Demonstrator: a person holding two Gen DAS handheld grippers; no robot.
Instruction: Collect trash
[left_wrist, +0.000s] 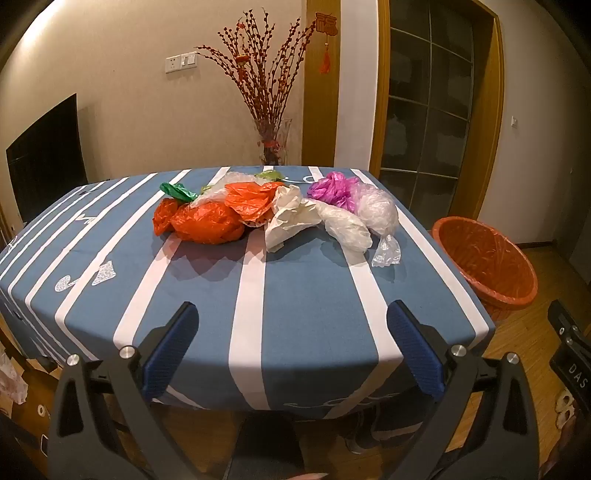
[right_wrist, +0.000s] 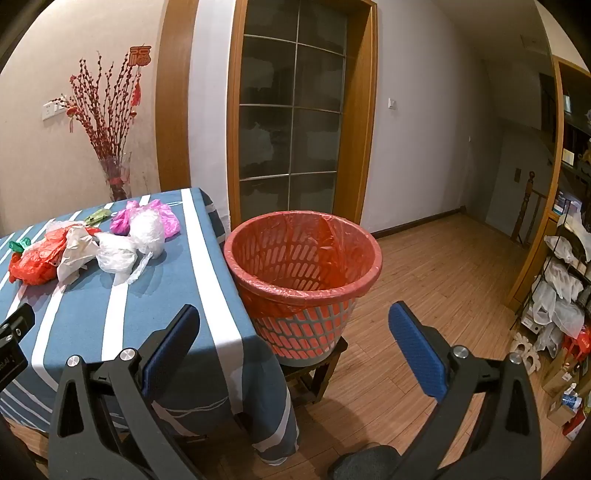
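Left wrist view shows you're right at the start: the whole pile of bags (left_wrist: 273, 210) sits mid-table (left_wrist: 303, 302), nothing picked yet. Your left gripper (left_wrist: 291, 332) hangs over the near edge, spread wide, holding nothing and touching nothing. Right gripper (right_wrist: 295, 332) is just as wide and empty, aimed at the bin (right_wrist: 303, 254), which stands on a stool (right_wrist: 314, 373) tight against the table's right side. Next, I'd say reach in for the nearest clear bag (left_wrist: 386, 253) and pinch loose plastic, not air.
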